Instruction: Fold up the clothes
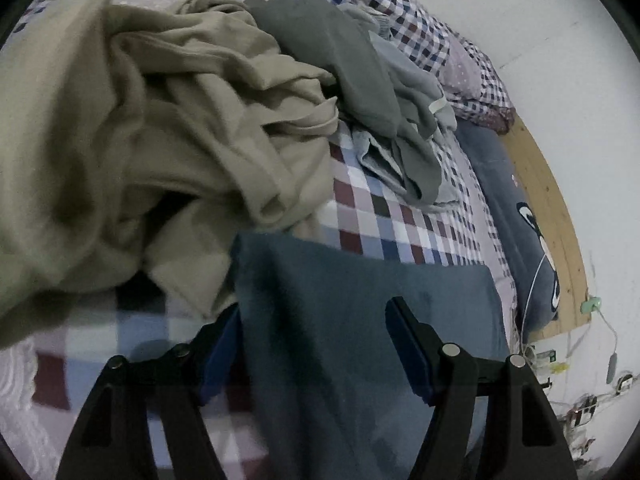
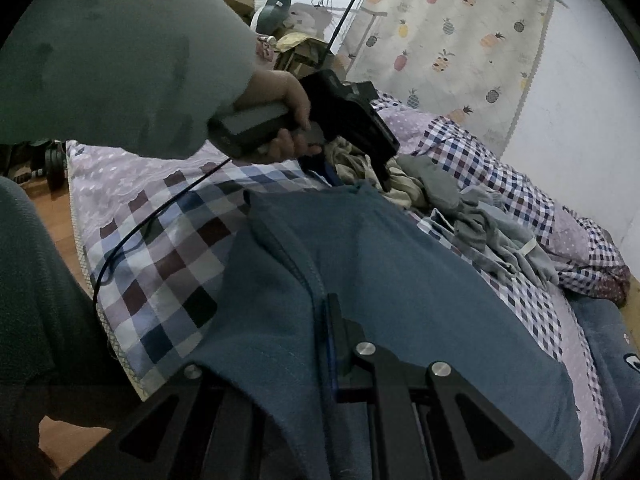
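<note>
A dark blue garment [image 1: 360,320] lies spread on the checkered bed cover [image 1: 380,216]. In the left wrist view my left gripper [image 1: 316,312] stands over its upper left corner. The jaws are apart with the cloth between them, and the pads do not press on it. In the right wrist view the blue garment [image 2: 400,260] runs away from me. My right gripper [image 2: 330,336] is shut on a stitched edge of it near the bed's side. Further off, a hand holds the left gripper [image 2: 352,178] over the garment's far corner.
A crumpled beige garment [image 1: 160,140] and grey clothes [image 1: 340,60] are heaped just beyond the blue one. A dark blue pillow [image 1: 504,200] lies by a wooden board [image 1: 548,208] and the wall. A black cable [image 2: 140,220] trails over the bed edge. A pineapple curtain [image 2: 460,40] hangs behind.
</note>
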`<control>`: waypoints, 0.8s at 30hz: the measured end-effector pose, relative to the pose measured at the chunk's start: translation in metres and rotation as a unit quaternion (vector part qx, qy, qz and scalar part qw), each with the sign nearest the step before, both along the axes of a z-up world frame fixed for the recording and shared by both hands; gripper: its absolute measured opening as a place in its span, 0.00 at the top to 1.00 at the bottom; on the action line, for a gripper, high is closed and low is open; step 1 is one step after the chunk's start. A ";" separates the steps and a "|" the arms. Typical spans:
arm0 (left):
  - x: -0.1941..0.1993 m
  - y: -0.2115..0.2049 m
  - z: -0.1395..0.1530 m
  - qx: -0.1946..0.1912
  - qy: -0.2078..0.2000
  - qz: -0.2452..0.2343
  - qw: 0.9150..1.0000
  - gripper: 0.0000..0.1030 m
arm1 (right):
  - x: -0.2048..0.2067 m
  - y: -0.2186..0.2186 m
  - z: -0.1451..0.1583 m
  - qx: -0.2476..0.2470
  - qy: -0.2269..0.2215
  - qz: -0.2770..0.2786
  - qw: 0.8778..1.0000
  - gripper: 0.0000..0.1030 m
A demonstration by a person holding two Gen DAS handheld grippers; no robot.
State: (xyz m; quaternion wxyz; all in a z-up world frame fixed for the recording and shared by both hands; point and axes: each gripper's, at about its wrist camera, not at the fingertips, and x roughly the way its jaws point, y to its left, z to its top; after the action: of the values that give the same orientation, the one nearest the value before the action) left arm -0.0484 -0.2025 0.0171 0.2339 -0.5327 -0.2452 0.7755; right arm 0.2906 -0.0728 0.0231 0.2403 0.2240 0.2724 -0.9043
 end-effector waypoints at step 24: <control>0.024 0.144 0.156 0.091 0.087 -0.024 0.992 0.92 | 0.022 0.129 0.061 -0.077 0.004 -0.171 0.982 0.95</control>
State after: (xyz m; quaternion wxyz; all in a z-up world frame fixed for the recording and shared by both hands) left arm -0.0240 -0.0581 0.1733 0.3199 -0.4455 -0.2805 0.7877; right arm 0.3128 0.0563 0.0846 0.0971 0.2444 0.1611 -0.9513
